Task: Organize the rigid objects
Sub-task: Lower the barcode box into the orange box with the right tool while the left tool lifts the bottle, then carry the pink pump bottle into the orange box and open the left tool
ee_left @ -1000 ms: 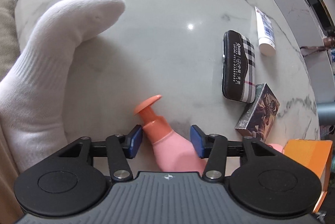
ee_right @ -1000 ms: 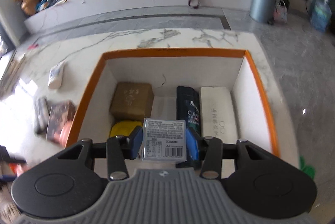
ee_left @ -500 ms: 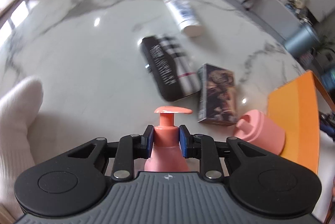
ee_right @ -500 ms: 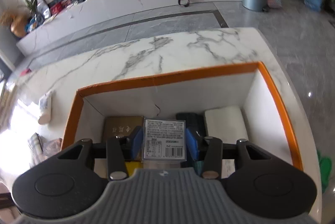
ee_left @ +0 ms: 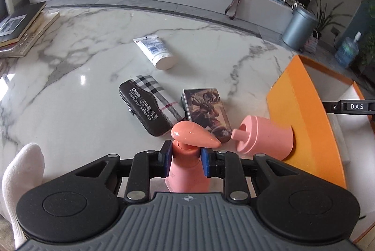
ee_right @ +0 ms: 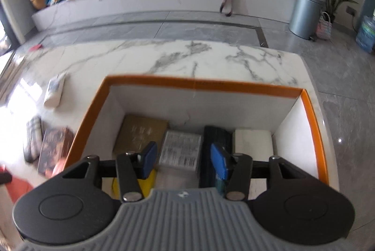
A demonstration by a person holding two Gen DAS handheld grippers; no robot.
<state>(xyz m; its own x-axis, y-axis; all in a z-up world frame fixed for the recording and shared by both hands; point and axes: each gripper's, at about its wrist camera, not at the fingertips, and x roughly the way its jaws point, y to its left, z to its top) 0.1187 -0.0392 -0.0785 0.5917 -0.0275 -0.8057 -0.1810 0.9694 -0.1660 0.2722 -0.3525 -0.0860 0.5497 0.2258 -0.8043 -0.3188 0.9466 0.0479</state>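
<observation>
We've got the left gripper [ee_left: 185, 160] clamped on the neck of a pink pump bottle [ee_left: 186, 171], blue pads pressed to both sides just under the coral pump head, bottle upright between the fingers. Just to its right a second pink bottle [ee_left: 266, 139] lies on its side on the marble table [ee_left: 70, 110], its base against the outer wall of the orange box [ee_left: 295, 110]. Near those, flat on the marble: a picture-printed box [ee_left: 206, 110], a plaid case [ee_left: 151, 105] beside it, and a white tube [ee_left: 155, 51] farther back. Our right gripper [ee_right: 184, 160] hangs over the inside of the orange box, jaws apart, closing slightly, with nothing pinched; a clear labelled box [ee_right: 181, 150] lies below the gap on the box floor, between a gold-brown box [ee_right: 140, 133] and a dark bottle [ee_right: 215, 133], with a white box [ee_right: 253, 143] at the right wall.
</observation>
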